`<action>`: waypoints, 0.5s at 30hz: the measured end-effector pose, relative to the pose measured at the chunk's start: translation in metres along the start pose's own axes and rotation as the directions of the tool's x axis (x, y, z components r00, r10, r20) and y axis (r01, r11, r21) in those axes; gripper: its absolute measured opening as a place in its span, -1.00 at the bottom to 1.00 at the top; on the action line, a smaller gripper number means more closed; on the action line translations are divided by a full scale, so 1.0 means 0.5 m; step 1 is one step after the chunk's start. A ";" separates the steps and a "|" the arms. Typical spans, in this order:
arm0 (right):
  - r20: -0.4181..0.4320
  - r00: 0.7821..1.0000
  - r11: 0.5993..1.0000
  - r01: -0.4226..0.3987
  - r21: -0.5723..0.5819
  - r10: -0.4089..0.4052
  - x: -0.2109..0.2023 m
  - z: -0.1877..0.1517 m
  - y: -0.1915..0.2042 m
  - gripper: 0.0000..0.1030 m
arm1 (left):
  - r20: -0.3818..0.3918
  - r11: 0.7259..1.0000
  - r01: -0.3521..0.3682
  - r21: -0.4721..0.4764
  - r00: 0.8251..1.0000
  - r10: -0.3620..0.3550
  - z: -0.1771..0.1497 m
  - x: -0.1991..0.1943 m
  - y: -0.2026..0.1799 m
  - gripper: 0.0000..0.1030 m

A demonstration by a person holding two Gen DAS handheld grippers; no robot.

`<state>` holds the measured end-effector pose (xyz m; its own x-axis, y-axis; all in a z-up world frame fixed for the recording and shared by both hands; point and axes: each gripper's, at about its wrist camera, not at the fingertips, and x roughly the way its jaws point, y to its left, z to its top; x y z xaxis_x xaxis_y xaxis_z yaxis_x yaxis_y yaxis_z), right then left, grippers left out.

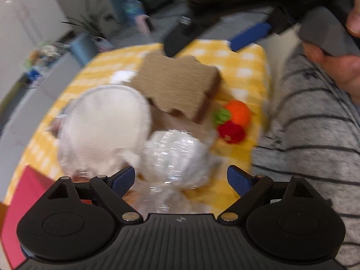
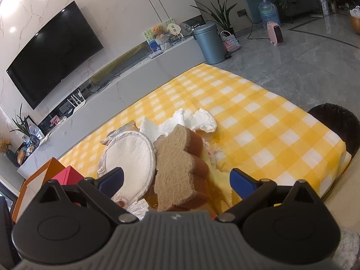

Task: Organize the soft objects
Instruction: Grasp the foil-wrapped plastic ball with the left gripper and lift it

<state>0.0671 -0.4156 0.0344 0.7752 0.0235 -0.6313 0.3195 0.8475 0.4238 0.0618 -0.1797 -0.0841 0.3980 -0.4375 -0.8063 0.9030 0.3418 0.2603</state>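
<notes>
Beyond the right tongs, up and to the left, a black television (image 2: 54,54) hangs on a marbled wall above a long low white cabinet (image 2: 126,78). Farther ahead stands a blue-grey lidded bin (image 2: 210,43), with a woven basket (image 2: 231,41) just beside it and a tall leafy plant (image 2: 221,9) behind. Ahead and to the right, a water bottle (image 2: 268,13) and a small pink heater (image 2: 277,32) sit on grey floor tiles (image 2: 303,67).

rough brown sponge (image 2: 180,168), fluffy white cloth pad (image 2: 128,157), glossy crinkled plastic wrap (image 1: 177,155), matt checked tablecloth (image 2: 258,121)
</notes>
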 end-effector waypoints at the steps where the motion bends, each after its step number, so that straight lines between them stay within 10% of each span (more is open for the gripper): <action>1: -0.001 1.000 1.000 0.000 0.001 0.000 0.000 0.000 0.000 0.92 | -0.013 1.000 0.004 0.017 1.000 -0.003 0.003 0.005 -0.004 1.00; 15: 0.004 1.000 0.999 0.027 -0.022 -0.027 0.004 -0.002 0.001 0.92 | -0.125 0.995 0.047 -0.093 0.990 -0.059 0.023 0.080 0.052 0.51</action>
<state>0.0685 -0.4144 0.0326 0.7681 -0.0015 -0.6403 0.3285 0.8593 0.3920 0.1031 -0.1977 -0.1035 0.3211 -0.3495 -0.8802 0.9018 0.3967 0.1715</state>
